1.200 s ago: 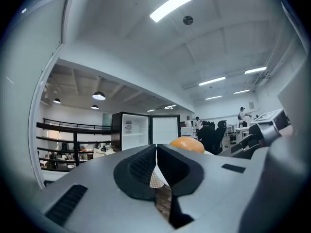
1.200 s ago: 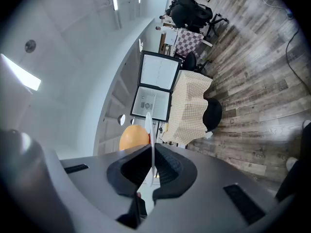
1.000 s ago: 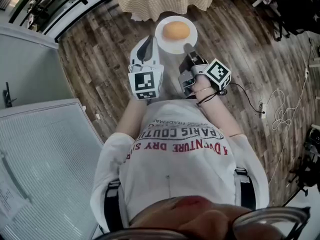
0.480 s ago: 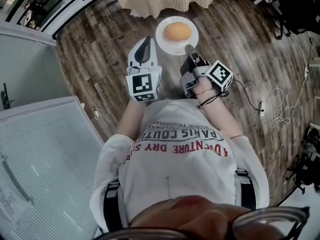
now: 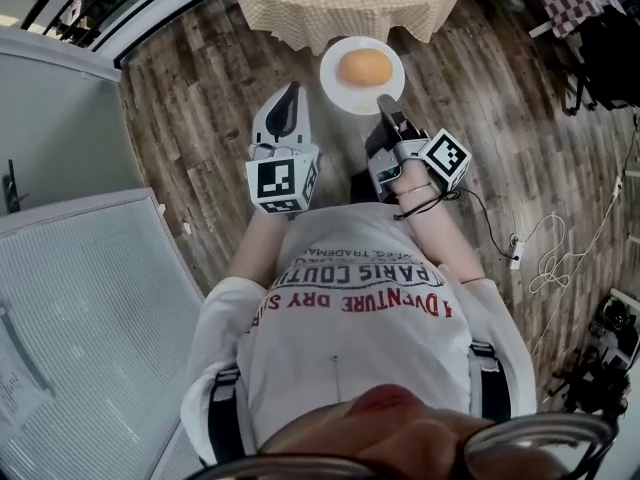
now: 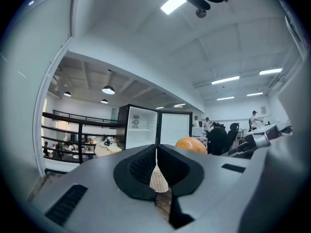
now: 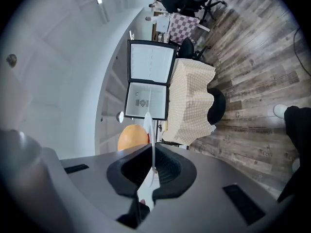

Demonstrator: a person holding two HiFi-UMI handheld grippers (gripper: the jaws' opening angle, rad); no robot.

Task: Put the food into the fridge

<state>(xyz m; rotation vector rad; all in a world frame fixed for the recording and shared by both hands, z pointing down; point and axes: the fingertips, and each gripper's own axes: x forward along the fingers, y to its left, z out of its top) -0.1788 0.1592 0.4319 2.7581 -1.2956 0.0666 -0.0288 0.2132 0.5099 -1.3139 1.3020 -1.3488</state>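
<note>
A round orange bun point(image 5: 365, 67) lies on a white plate point(image 5: 340, 93) held over the wooden floor. My right gripper point(image 5: 384, 102) is shut on the plate's near rim. In the right gripper view the plate point(image 7: 147, 125) stands edge-on between the closed jaws of that gripper point(image 7: 153, 165), with the bun point(image 7: 132, 136) on its left. My left gripper point(image 5: 291, 90) hangs just left of the plate, shut and holding nothing; its own view shows that gripper point(image 6: 156, 161) with jaws meeting. An open fridge point(image 6: 155, 127) stands far ahead, and it also shows as the fridge point(image 7: 148, 86) in the right gripper view.
A table with a checked cloth point(image 5: 340, 3) stands just beyond the plate. A large white ribbed unit point(image 5: 90, 318) fills the left side. Cables point(image 5: 560, 248) trail on the floor at right, near black chairs point(image 5: 600, 38). People point(image 6: 218, 135) stand in the distance.
Both grippers and the plate with the bun have drifted slightly right in the head view, and the table has come nearer. The hold on the plate is the same.
</note>
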